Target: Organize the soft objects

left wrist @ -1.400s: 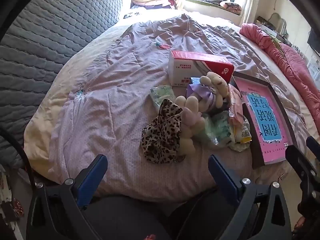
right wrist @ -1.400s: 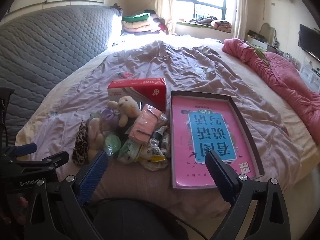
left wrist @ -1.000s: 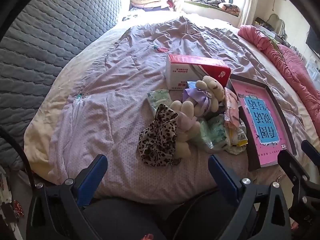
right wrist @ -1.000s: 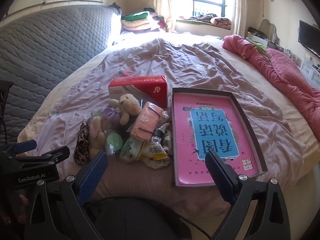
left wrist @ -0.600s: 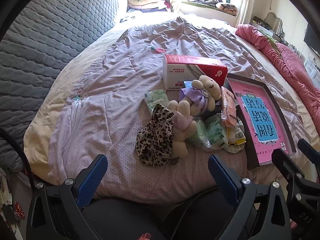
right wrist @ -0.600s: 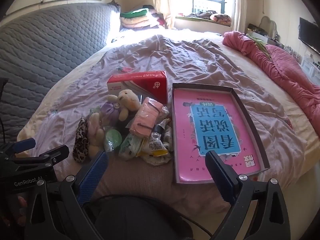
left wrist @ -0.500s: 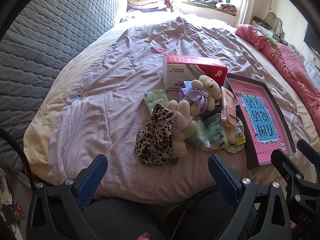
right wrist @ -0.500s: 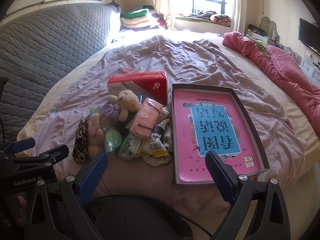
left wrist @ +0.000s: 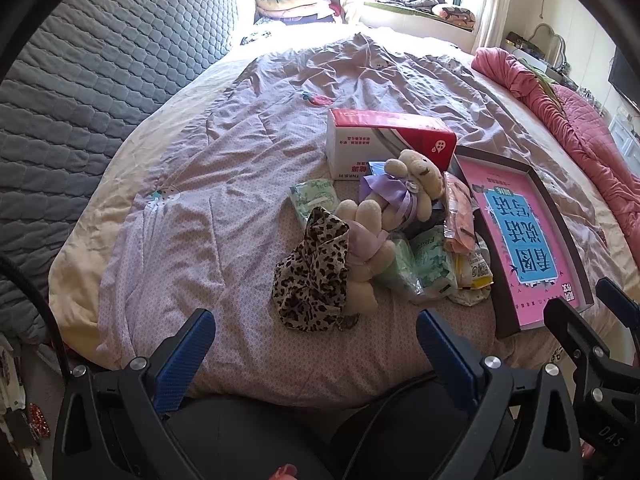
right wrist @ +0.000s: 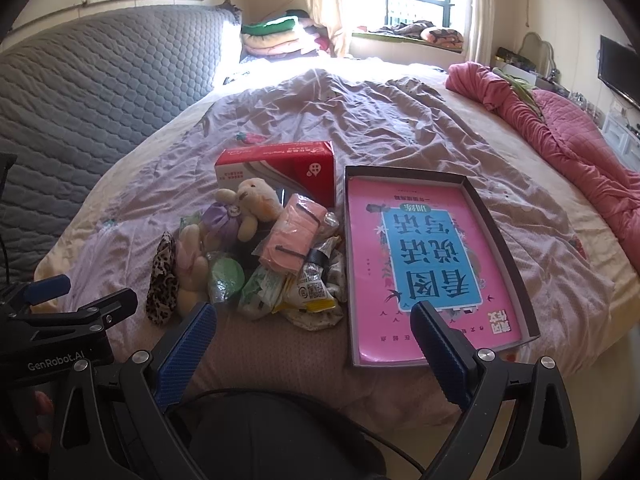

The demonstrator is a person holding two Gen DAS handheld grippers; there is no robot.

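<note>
A pile of soft things lies near the bed's front edge: a leopard-print cloth (left wrist: 312,272) (right wrist: 162,280), a cream plush bear in a purple dress (left wrist: 400,196) (right wrist: 244,208), a second plush (left wrist: 364,264), a pink packet (right wrist: 292,236) and several tissue and snack packs (right wrist: 304,292). A shallow dark box with a pink and blue lining (right wrist: 424,256) (left wrist: 520,232) lies to the right of the pile. My left gripper (left wrist: 312,352) is open and empty, short of the leopard cloth. My right gripper (right wrist: 312,340) is open and empty, short of the pile and box.
A red and white carton (left wrist: 384,140) (right wrist: 280,168) stands behind the pile. A grey quilted headboard (left wrist: 80,80) runs along the left. A pink blanket (right wrist: 560,132) lies at the right. Folded bedding (right wrist: 276,36) is stacked by the window.
Both grippers have drifted slightly back and to the right relative to the bed; the pile and box sit a little further off. Nothing on the bed has moved.
</note>
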